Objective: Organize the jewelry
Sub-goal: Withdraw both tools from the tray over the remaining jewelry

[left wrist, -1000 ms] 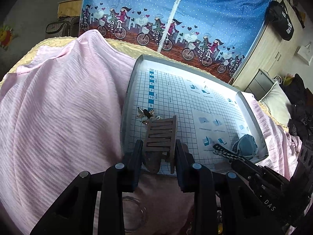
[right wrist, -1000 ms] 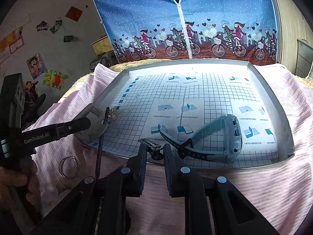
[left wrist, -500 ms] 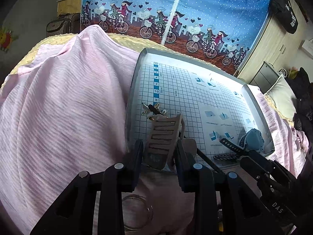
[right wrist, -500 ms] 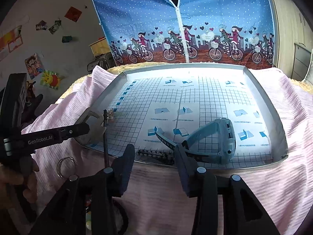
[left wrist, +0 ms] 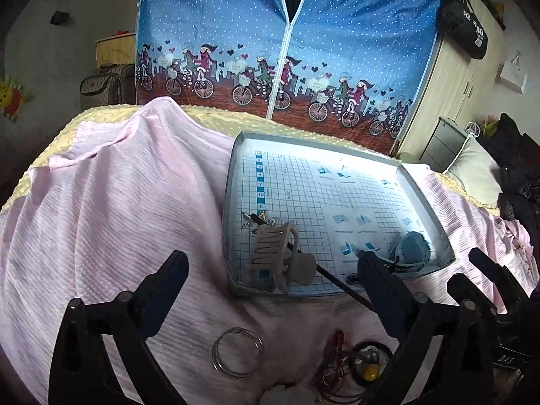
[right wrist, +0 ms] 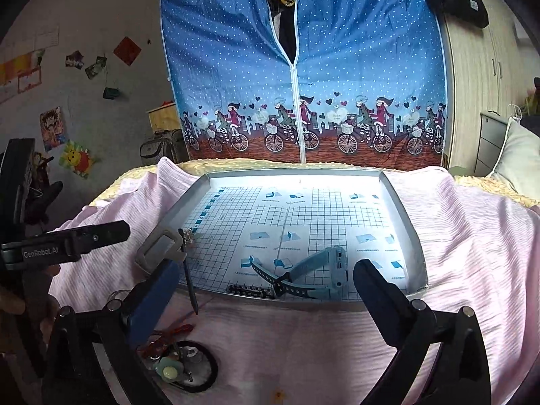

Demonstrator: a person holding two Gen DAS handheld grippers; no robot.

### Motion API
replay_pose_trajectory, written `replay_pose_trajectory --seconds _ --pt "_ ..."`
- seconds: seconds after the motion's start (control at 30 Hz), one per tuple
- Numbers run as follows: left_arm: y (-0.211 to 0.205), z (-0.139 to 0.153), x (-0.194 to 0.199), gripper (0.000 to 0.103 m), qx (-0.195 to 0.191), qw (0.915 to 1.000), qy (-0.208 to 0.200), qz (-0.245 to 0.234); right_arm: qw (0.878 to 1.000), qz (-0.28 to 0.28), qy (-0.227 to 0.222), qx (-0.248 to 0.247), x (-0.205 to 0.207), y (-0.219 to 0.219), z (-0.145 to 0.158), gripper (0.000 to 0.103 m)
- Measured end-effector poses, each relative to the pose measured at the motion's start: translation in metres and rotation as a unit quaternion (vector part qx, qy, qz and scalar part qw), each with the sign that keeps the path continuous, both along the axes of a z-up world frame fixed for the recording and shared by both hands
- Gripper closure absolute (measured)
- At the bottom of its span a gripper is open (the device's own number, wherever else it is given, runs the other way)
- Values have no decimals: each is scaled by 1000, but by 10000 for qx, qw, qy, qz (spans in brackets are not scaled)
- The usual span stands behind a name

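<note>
Pink ribbed bedspread (left wrist: 118, 202) under grey grid-lined tray (right wrist: 403, 222). Beige claw hair clip (left wrist: 276, 256) on tray's near-left corner, blue-grey watch (right wrist: 324, 270) at near edge. Left tongs (left wrist: 270, 283) and right tongs (right wrist: 266, 287) spread wide, empty.

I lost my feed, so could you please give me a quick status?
Left tongs and right tongs open, empty. Hair claw in tray, near-left corner. Hair stick overhangs near rim.

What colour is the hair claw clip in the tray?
Beige plastic hair claw clip; clearest in the left wrist view.
</note>
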State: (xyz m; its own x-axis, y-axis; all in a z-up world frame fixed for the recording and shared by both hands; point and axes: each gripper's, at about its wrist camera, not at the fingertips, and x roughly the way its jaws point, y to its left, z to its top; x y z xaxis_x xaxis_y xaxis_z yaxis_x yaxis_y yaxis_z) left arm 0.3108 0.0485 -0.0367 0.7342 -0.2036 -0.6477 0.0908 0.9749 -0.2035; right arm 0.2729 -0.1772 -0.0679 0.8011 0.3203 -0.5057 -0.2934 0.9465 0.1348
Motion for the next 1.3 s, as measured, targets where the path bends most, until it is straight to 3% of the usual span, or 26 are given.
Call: replay_pose_trajectory --seconds 0.07,0.2,0.47,0.63,0.73,0.87,1.03,1.17,1.3 --pt "1 16 -16 2 -73 9993 -350 -129 10000 53 -16 42 -9 -1 5 0" --pt "-8 47 -46 2 212 9950 -935 -292 9997 54 -219 74 -34 -1 17 0" --pt "-14 70 -108 2 654 9886 -1308 -360 9974 93 -715 -5 -85 0 45 0" --pt "-2 71 -126 2 410 9931 -1068 -255 9966 125 -808 -92 -114 1 49 0" --pt "5 74 -139 2 312 9951 -932 43 9965 154 -816 -113 -128 1 49 0" --pt "16 68 -147 2 60 9981 -387 477 9971 188 -723 -120 -140 0 46 0" --pt "7 64 -153 2 574 9960 -184 659 9986 288 -405 -160 -144 5 35 0" --pt "-5 43 -142 2 941 9935 366 531 9989 404 -65 -234 -136 10 22 0" --pt "-5 16 -128 2 1024 9881 1036 484 9979 502 341 -235 -124 12 8 0"
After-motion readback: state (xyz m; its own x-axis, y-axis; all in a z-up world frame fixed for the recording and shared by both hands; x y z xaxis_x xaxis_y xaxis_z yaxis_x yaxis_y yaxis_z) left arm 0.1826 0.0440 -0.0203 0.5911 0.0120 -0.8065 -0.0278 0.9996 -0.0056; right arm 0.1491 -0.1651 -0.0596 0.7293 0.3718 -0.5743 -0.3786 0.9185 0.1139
